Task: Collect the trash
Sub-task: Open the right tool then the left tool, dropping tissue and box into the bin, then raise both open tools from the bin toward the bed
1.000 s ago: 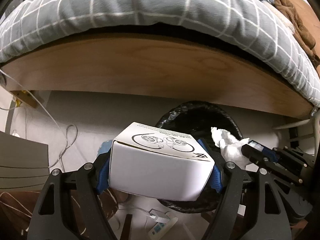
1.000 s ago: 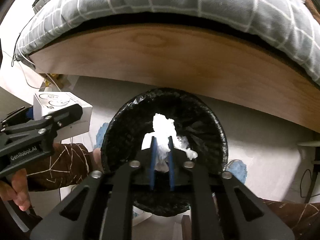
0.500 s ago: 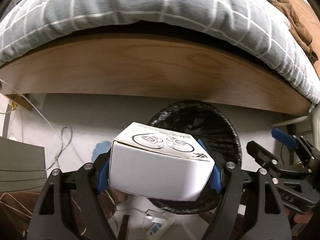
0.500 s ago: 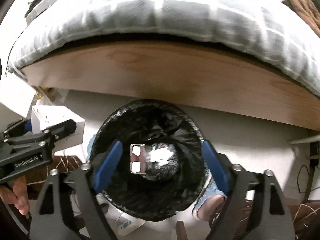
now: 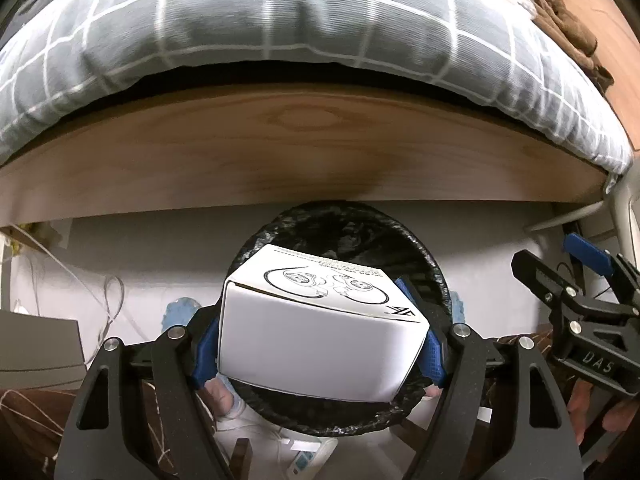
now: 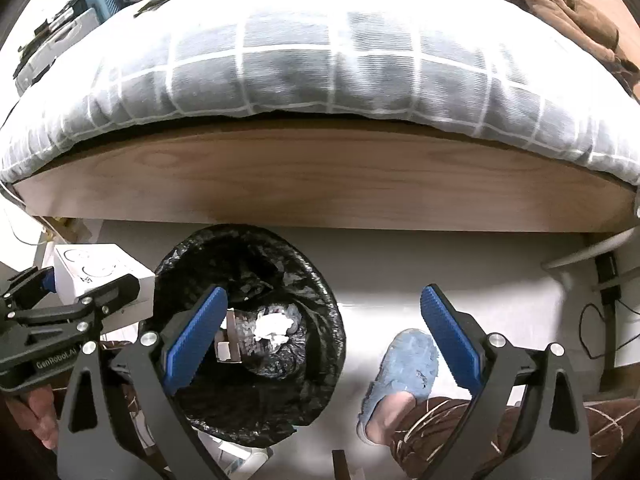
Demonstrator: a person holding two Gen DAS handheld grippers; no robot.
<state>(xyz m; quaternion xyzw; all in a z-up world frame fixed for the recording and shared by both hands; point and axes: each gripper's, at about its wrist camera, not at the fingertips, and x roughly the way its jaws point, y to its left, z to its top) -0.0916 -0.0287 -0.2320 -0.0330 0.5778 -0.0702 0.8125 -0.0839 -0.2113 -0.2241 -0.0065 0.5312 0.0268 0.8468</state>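
Observation:
My left gripper is shut on a white cardboard box with an earbud drawing on top, held over the black-lined trash bin. In the right wrist view the same box sits at the left beside the bin. A crumpled white tissue lies at the bottom of the bin. My right gripper is open and empty, to the right of the bin; it also shows at the right edge of the left wrist view.
A wooden bed frame with a grey checked duvet stands just behind the bin. Cables and a power strip lie on the floor. The person's blue slipper is beside the bin.
My right gripper opened and dropped the tissue into the bin, then moved right and back. My left gripper carried the box rightward to above the bin.

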